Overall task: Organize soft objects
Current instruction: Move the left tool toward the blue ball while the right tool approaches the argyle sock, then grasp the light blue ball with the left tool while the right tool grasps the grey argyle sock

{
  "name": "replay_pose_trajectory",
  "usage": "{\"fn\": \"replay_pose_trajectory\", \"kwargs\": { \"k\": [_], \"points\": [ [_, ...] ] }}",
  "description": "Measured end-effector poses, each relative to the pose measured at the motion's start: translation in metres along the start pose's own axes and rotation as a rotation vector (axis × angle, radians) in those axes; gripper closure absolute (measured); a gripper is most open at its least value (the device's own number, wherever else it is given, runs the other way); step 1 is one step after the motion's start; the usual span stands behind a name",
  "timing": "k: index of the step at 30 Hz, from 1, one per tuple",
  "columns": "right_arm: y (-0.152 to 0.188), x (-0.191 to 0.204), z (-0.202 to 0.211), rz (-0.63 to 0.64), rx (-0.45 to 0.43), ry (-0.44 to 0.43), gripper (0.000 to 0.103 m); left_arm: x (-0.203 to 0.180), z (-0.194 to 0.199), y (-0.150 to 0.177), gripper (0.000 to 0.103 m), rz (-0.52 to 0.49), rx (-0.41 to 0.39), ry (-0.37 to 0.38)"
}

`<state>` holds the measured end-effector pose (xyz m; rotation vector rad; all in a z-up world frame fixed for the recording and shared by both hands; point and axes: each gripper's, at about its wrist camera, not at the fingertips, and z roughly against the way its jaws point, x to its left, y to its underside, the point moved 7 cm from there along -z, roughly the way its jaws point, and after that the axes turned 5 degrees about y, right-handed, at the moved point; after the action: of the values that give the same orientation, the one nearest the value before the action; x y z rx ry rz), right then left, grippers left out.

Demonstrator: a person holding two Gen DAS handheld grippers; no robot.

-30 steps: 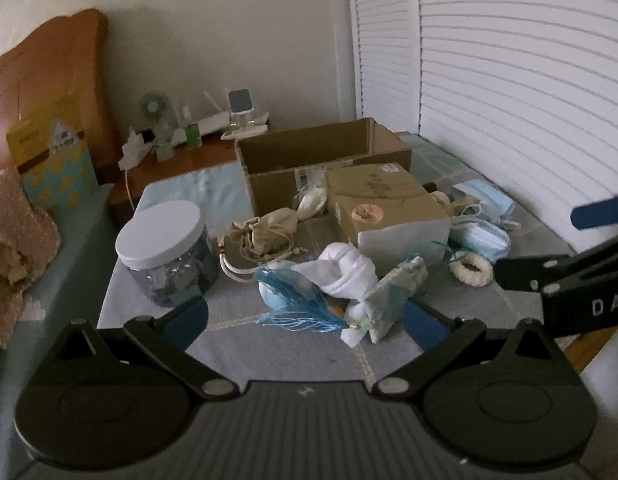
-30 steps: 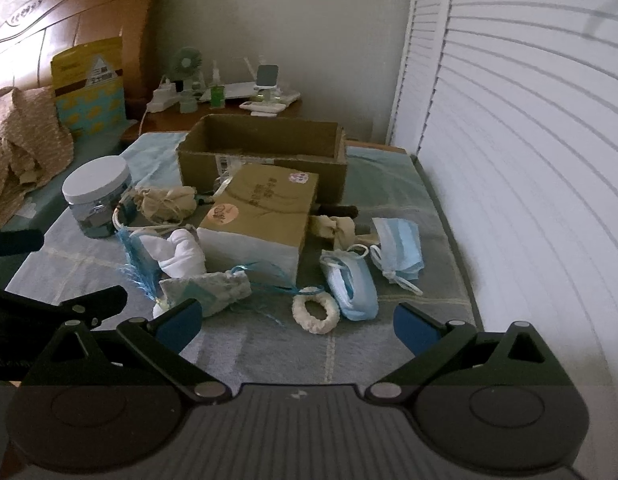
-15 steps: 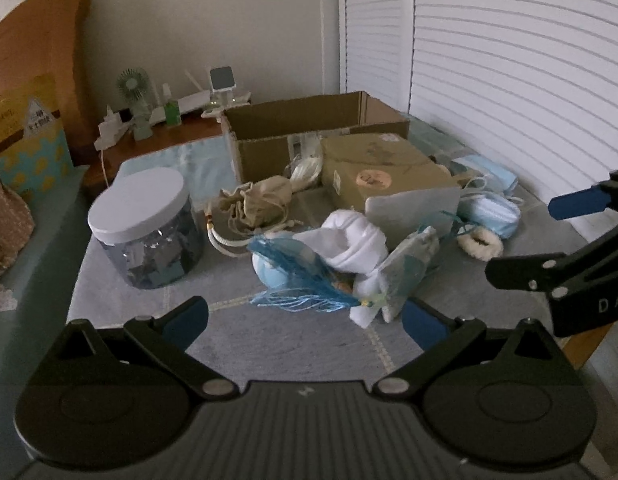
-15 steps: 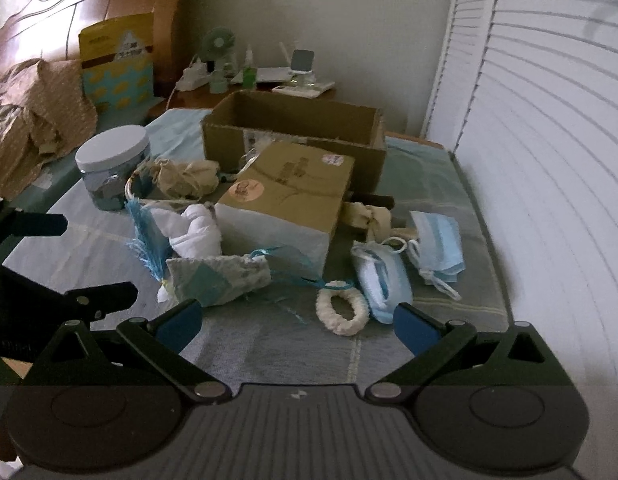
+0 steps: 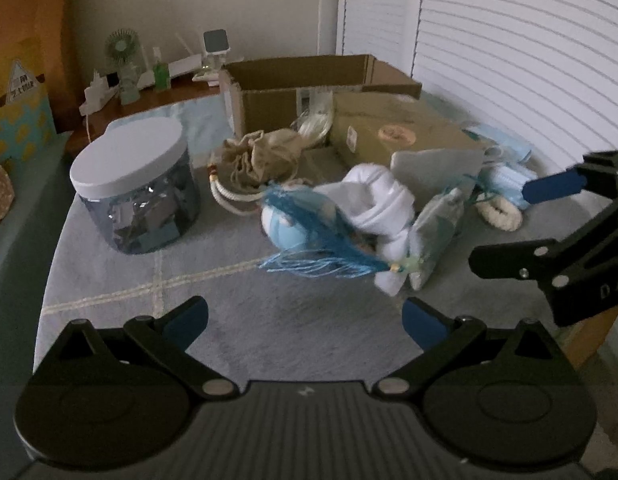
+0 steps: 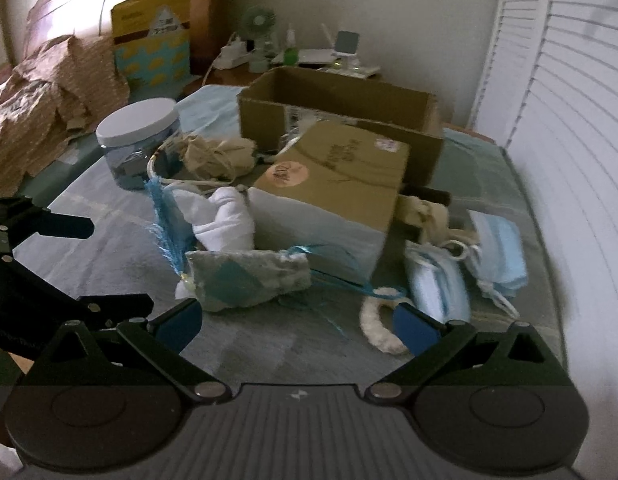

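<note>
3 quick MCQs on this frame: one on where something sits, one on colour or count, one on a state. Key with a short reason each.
1. Where is the jar relative to the open box?
A. Inside it
B. On the cloth to its left, nearer the camera
C. On top of the closed box

2. What colour is the jar's lid?
A. White
B. Red
C. Black

3. How are the left gripper and right gripper?
A. Both shut on a mask
B. Left open, right shut
C. Both open, holding nothing

Key:
1 B: the left wrist view shows it standing on the cloth, left of and in front of the open box.
2 A: its flat top is plain white.
3 C: in each wrist view the blue pads stand wide apart with only cloth between them.
</note>
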<state>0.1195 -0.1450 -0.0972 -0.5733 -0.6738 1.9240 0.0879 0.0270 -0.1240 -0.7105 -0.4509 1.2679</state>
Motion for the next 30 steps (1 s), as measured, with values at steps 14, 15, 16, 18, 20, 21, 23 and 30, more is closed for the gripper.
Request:
{"fn": "replay_pose_trajectory", "kwargs": {
  "k": [14, 15, 16, 18, 20, 21, 23, 30],
  "points": [
    [-0.013, 0.018, -0.033, 0.034, 0.01, -0.068, 0.0, 0.017, -0.01, 0.011, 0.001, 0.037, 0.039, 0.025],
    [-0.013, 0.02, -0.034, 0.04, 0.008, -0.069, 0.0, 0.017, -0.011, 0.011, 0.001, 0.031, 0.041, 0.02],
    [-0.014, 0.021, -0.036, 0.044, 0.008, -0.07, 0.0, 0.016, -0.011, 0.012, 0.0, 0.016, 0.045, 0.012],
    [-0.014, 0.024, -0.037, 0.047, 0.004, -0.077, 0.001, 0.015, -0.012, 0.013, 0.0, 0.008, 0.043, 0.007],
    [-0.015, 0.026, -0.037, 0.057, 0.0, -0.081, 0.004, 0.015, -0.011, 0.013, 0.0, 0.008, 0.043, 0.007],
    [-0.015, 0.027, -0.037, 0.062, 0.0, -0.076, 0.009, 0.015, -0.011, 0.013, 0.0, 0.01, 0.045, 0.007],
    [-0.014, 0.027, -0.037, 0.069, 0.009, -0.077, 0.018, 0.016, -0.011, 0.013, 0.0, 0.016, 0.047, 0.003],
    [-0.009, 0.023, -0.025, 0.067, 0.003, -0.059, 0.034, 0.017, -0.011, 0.013, 0.0, 0.018, 0.042, -0.002]
  ]
}}
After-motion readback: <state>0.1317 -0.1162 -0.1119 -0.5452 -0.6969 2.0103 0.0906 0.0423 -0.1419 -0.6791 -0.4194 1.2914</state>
